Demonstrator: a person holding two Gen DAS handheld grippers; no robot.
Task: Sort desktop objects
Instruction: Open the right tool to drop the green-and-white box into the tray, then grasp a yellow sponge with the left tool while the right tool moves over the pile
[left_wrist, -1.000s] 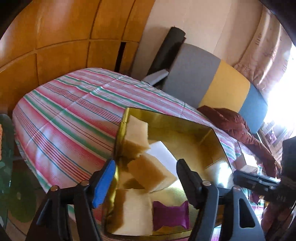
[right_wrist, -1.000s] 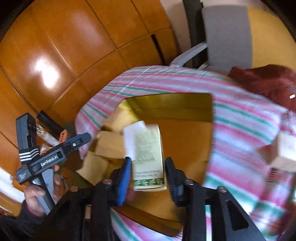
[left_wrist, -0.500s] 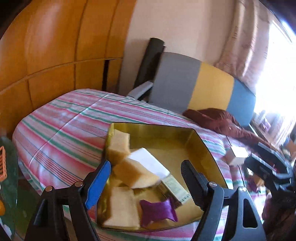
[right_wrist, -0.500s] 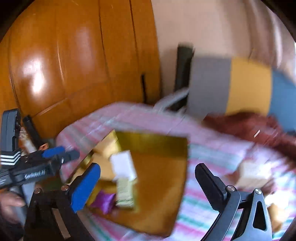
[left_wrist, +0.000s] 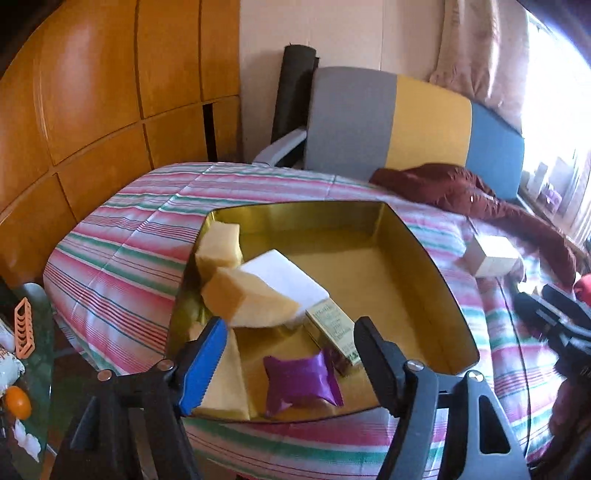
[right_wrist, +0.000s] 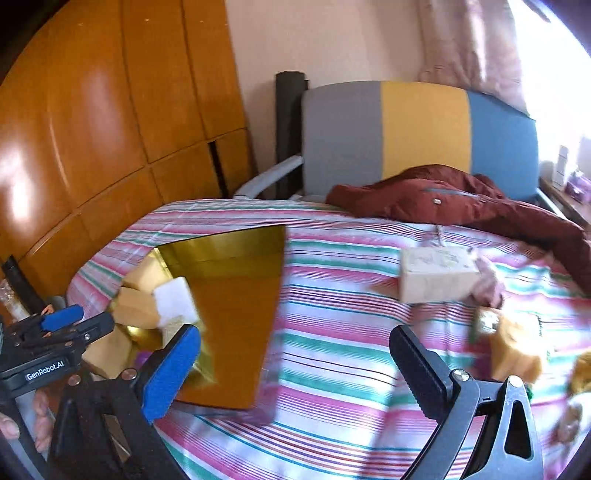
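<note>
While the left gripper (left_wrist: 288, 332) hangs over the near edge of the gold tin (left_wrist: 436, 258) at the bottom centre of the left wrist view, its jaws have just been closing a little yet stand well apart, with nothing pressed between the pads. Seen past them, a purple packet (left_wrist: 301, 380) lies on the tin floor at lower centre, beside a small green-printed box (left_wrist: 332, 328). Up and left of that a white block (left_wrist: 284, 273) leans under a yellow sponge (left_wrist: 247, 299); a second sponge (left_wrist: 219, 245) sits in the far left corner and a third (left_wrist: 225, 380) against the near left wall.

The tin rests on a striped cloth (left_wrist: 122, 266) that fills the middle of both views. At right of the left view a pale carton (left_wrist: 491, 256) stands on the cloth, well apart from the tin, and the right gripper (left_wrist: 554, 321) shows as a dark blurred shape at the right edge.

In the right wrist view the right gripper (right_wrist: 295, 365) sits at bottom centre, jaws spread as wide as they go and holding nothing, only bare cloth between them. The tin lies at centre left there, the carton at centre right, and blurred yellowish things (right_wrist: 517, 350) at the lower right edge cannot be told. A hand (right_wrist: 37, 421) at lower left holds the left gripper. A red garment (right_wrist: 443, 199) lies along the cloth's far right.
</note>
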